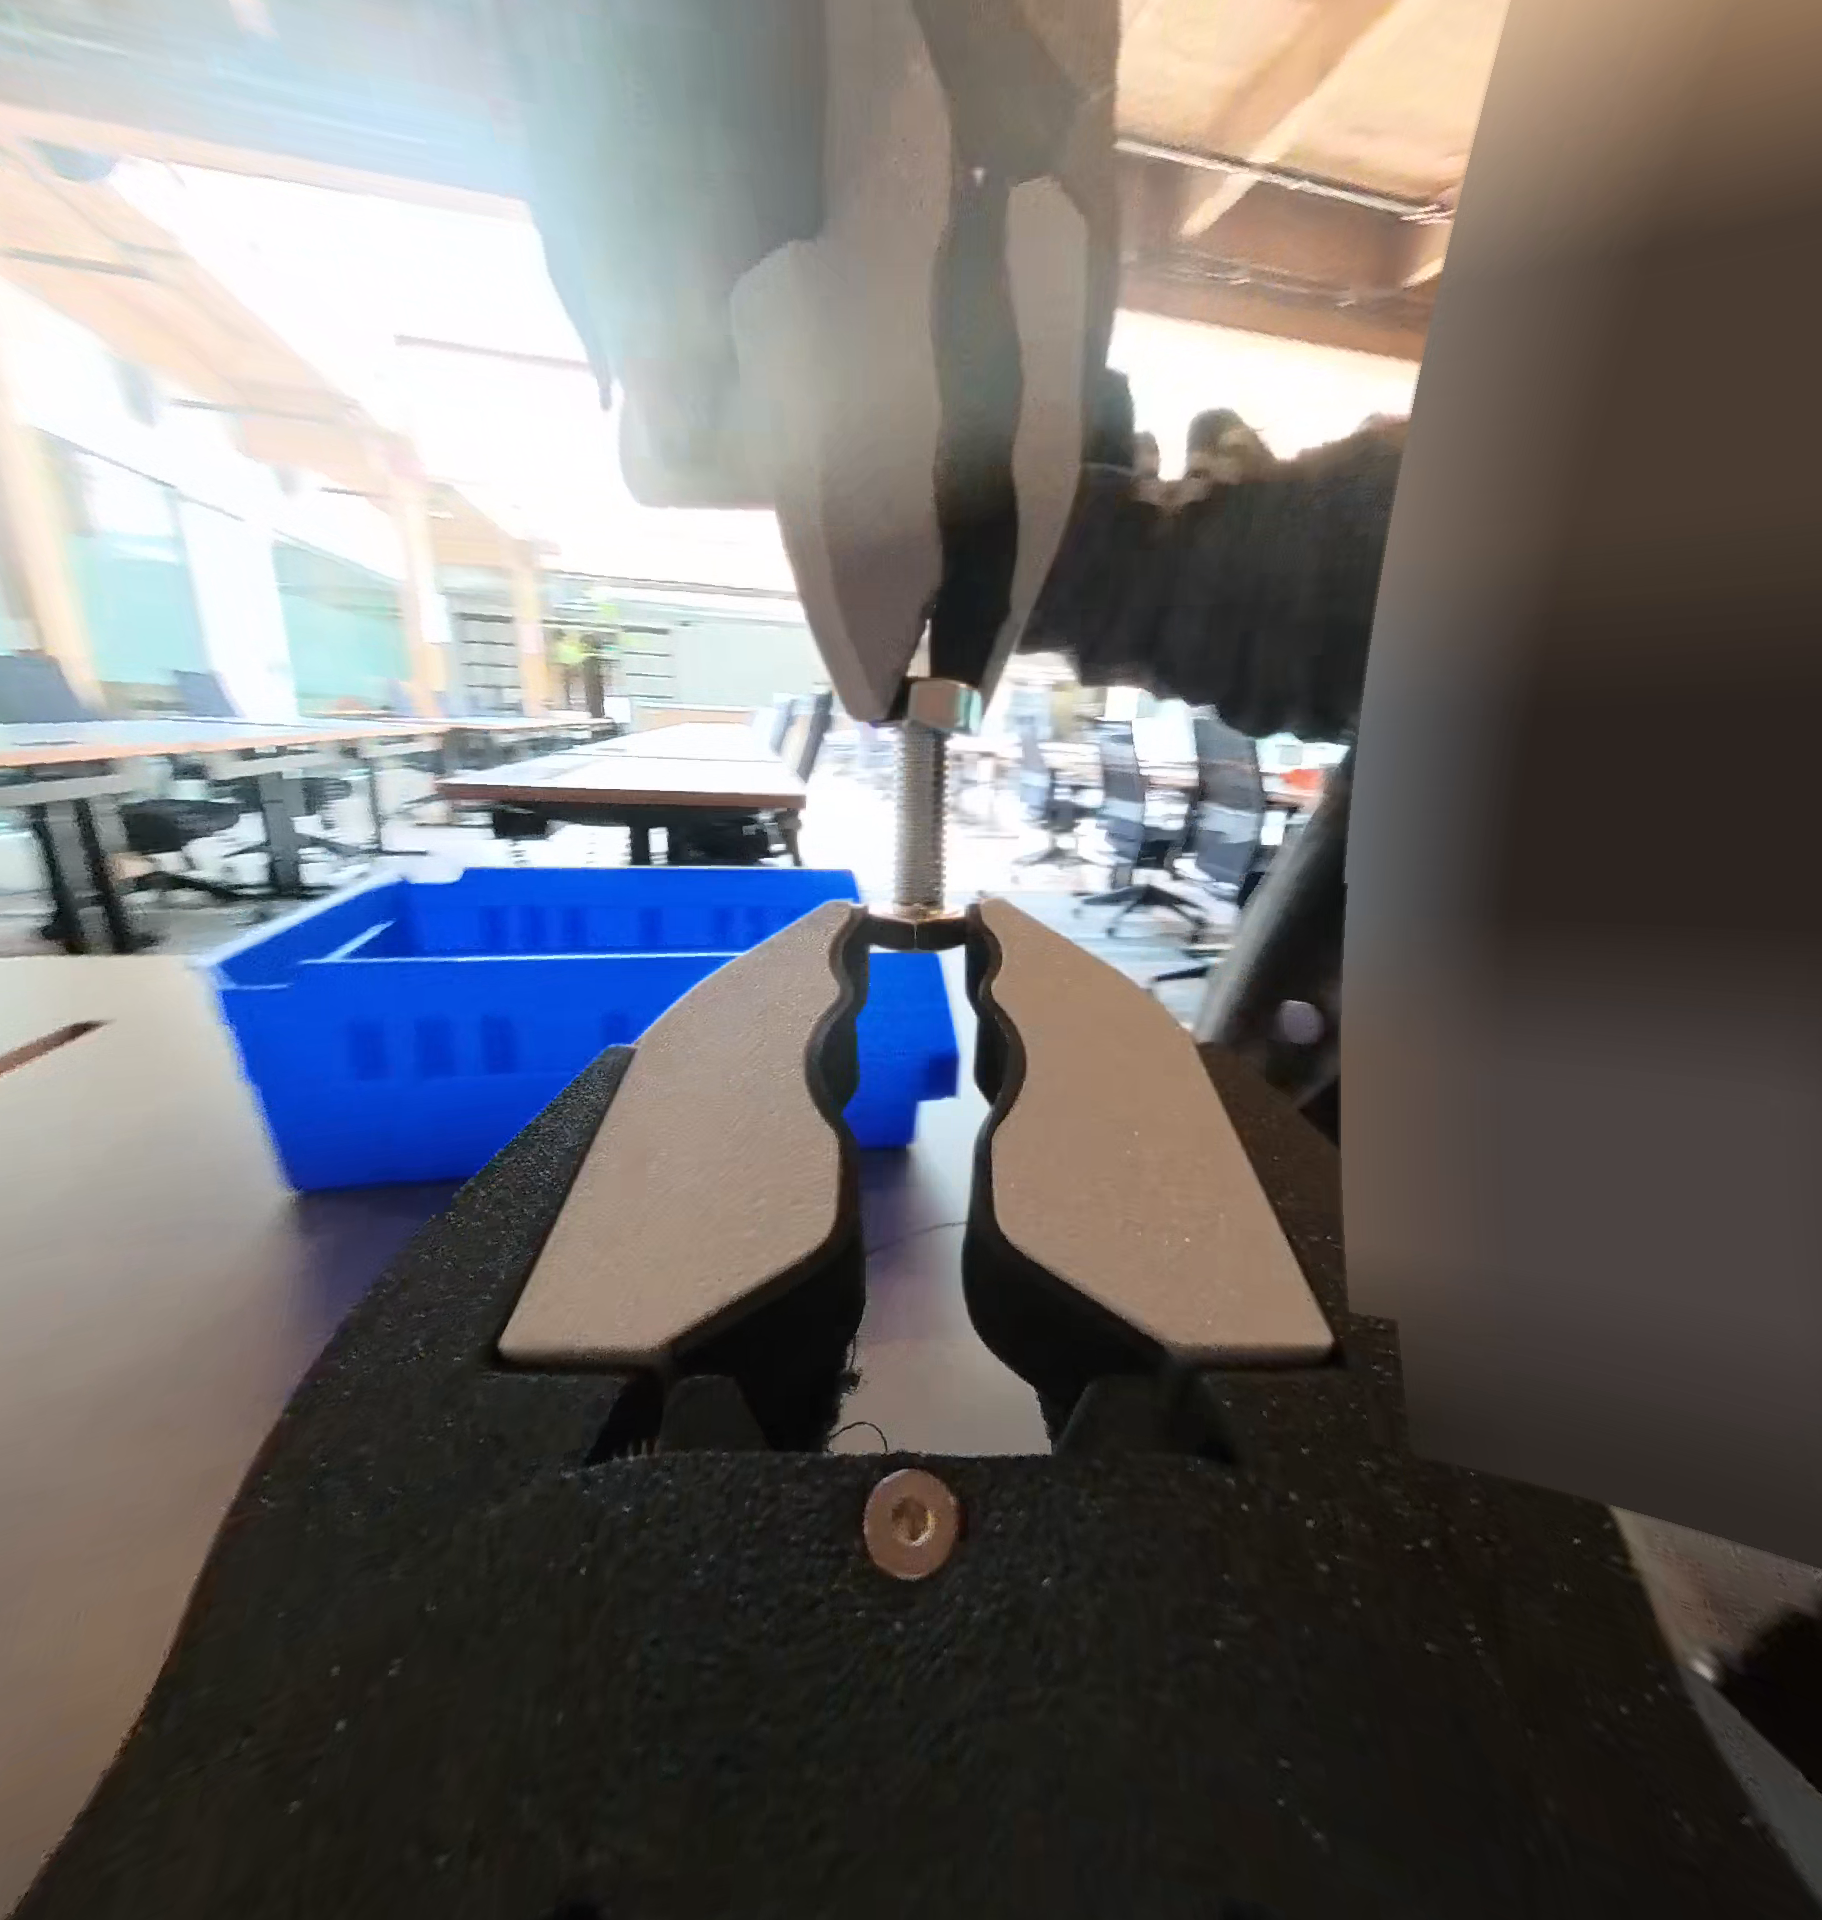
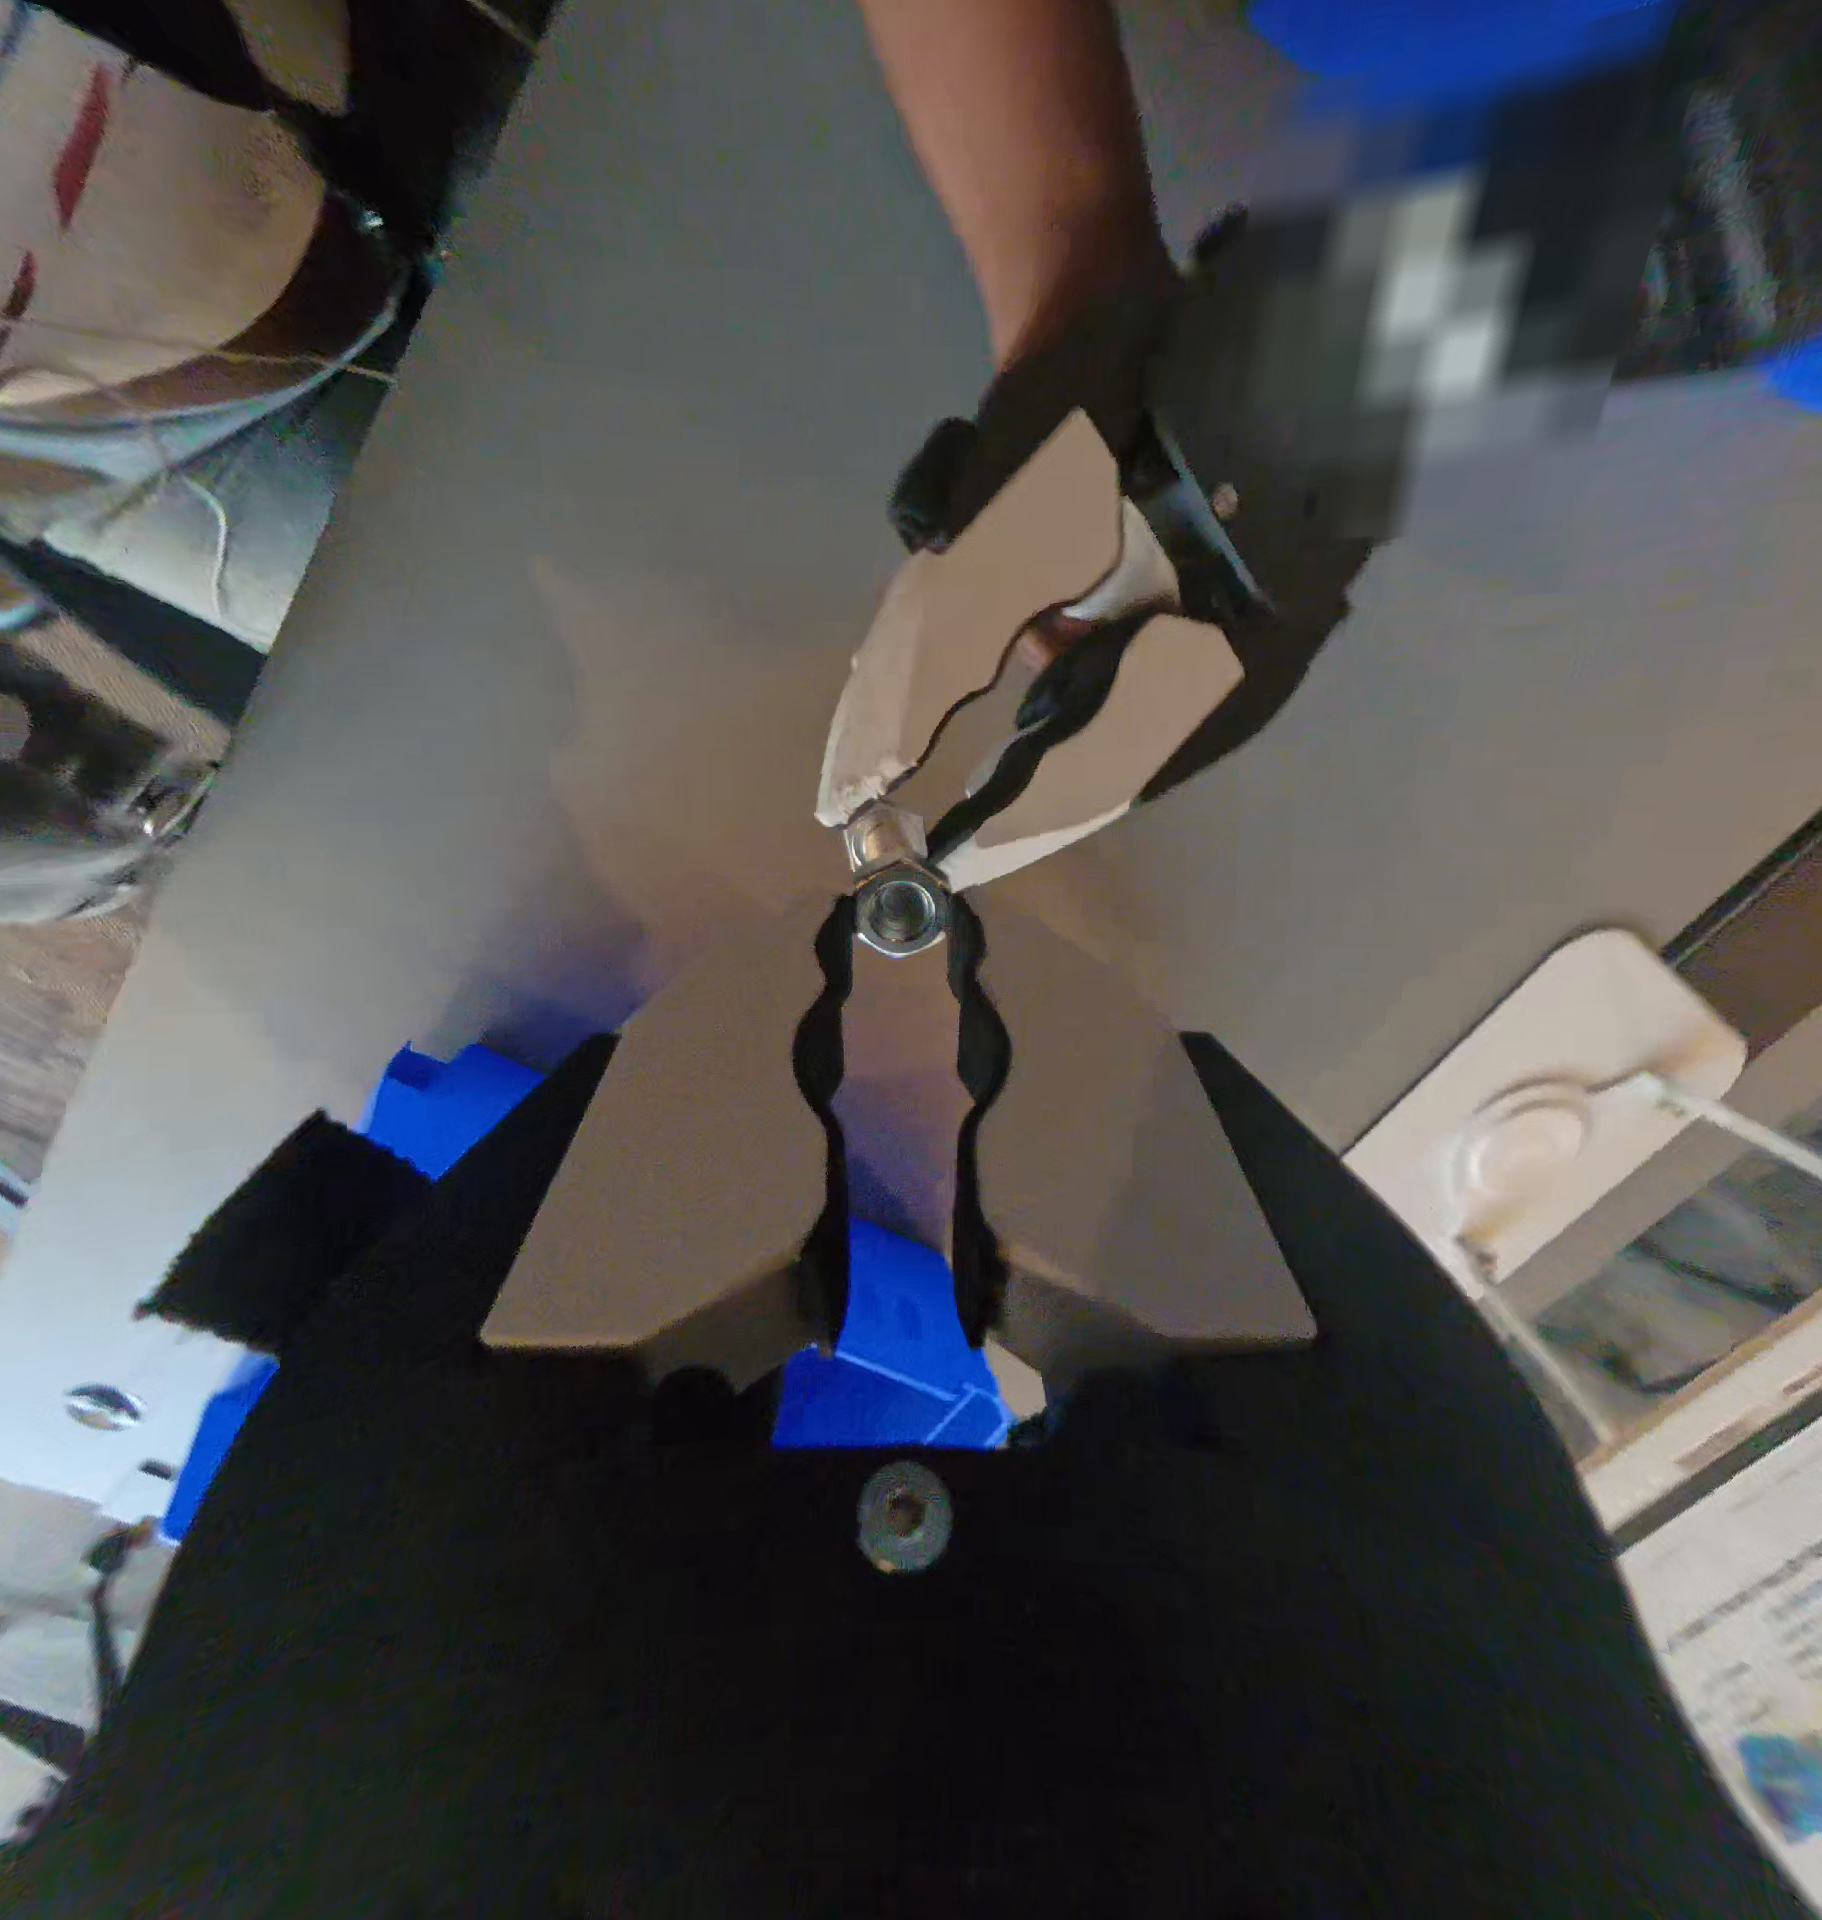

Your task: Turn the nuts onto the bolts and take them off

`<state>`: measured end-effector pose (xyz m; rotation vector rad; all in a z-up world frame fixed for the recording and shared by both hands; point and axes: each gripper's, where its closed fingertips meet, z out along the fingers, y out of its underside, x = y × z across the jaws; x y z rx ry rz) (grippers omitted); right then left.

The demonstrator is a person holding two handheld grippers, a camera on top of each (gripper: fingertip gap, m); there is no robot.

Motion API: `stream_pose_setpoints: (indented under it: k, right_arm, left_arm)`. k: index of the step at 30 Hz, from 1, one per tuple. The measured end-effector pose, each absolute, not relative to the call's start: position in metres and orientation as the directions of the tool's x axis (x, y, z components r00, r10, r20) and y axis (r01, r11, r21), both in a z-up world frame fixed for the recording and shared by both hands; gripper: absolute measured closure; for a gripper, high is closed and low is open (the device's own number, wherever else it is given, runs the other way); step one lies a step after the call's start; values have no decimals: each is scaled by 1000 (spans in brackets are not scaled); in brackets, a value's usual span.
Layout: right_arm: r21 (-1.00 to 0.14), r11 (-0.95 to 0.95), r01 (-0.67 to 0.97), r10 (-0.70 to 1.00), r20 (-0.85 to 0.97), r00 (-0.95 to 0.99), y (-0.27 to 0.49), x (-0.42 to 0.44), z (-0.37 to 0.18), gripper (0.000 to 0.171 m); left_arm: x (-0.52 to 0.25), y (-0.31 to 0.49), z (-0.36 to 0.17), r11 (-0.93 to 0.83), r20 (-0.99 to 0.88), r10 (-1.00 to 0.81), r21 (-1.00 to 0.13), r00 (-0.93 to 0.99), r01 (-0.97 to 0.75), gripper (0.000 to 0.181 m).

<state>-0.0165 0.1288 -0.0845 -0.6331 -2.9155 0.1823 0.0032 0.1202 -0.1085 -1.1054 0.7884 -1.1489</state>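
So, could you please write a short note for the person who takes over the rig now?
Left gripper: shut on the bolt at its head end, shaft upright.
Right gripper: shut on the nut, at the shaft's top end.
Blue bin sits on the table behind the bolt.
Done: nut and bolt are mated.
Left: unclear whether the nut goes on or off; continue turning, keep the bolt steady.

A pale grey surface [image 1: 107,1299] fills the lower left of the left wrist view. A blue plastic bin [image 1: 533,1029] sits directly on it at mid-frame, with a dark slot [image 1: 24,1055] cut into the top at the left edge.
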Motion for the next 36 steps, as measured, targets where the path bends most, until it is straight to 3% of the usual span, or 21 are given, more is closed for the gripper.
stream_pose_setpoints:
  k: [6,15,20,23,25,28,32,36]
  right_arm:
    - [-165,772,614,635,157,-756,153,-22,-86,154]
    - [-292,376,879,927,132,-352,179,-39,-90,154]
    - [-338,164,927,987,50,-156,185,-44,-99,154]
    - [-344,129,930,991,30,-127,186,-42,-101,153]
    - [-344,133,929,990,7,-139,182,-42,-101,113]
    - [-380,255,889,962,7,-273,174,-43,-92,91]
    - [-425,559,711,795,32,-606,141,-26,-80,95]
    - [-310,803,509,565,123,-816,119,-6,-98,107]
  left_arm:
    - [-9,150,-111,97,28,-846,-974,532,205,164]
    - [-35,182,-114,164,-96,-511,-986,854,-12,164]
    - [-48,188,-123,144,-254,-282,-965,925,-221,164]
    - [-45,188,-126,130,-213,-327,-975,921,-180,164]
    - [-38,185,-126,129,-191,-404,-980,894,-151,164]
    - [-16,170,-129,134,-139,-606,-988,783,-72,164]
    - [4,128,-128,125,-53,-865,-986,498,112,164]
    - [2,108,-136,35,27,-944,-983,330,180,164]
